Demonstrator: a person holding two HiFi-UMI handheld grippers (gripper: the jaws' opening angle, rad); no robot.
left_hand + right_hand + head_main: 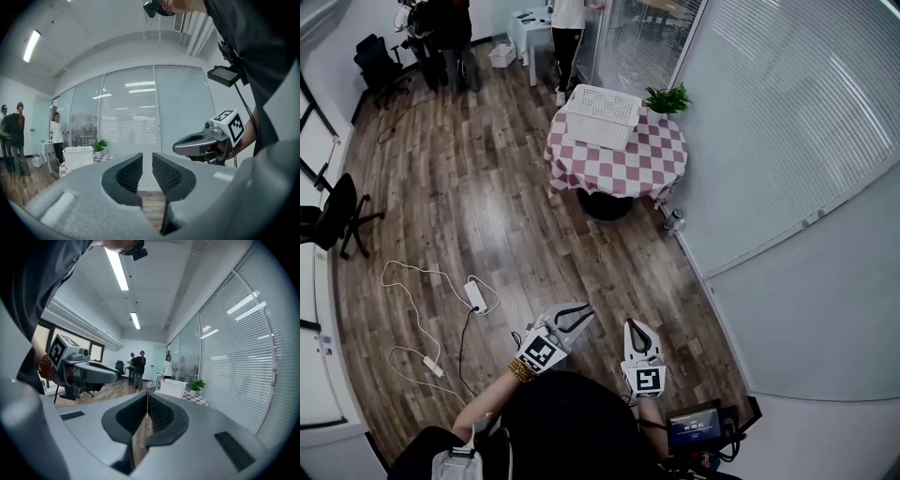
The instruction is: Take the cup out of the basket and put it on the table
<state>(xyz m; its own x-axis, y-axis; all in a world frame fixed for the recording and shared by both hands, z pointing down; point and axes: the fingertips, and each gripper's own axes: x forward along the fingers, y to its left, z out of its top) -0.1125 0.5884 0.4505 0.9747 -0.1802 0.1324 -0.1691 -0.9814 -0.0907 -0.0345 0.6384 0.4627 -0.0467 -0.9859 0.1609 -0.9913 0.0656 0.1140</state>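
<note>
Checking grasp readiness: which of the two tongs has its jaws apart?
The left tongs: a narrow gap shows between its jaws, with nothing in it. The right tongs are shut, jaws touching.

This is an office: glass partition walls point(787, 112) hung with slatted blinds, black swivel chairs point(339, 204) on a wood-plank floor point(487, 206), long strip lights point(117, 268) in the ceiling, and people point(139, 364) standing together at the far end.

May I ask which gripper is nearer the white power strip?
Left: the left gripper is just right of the power strip; the right gripper is farther right.
</note>
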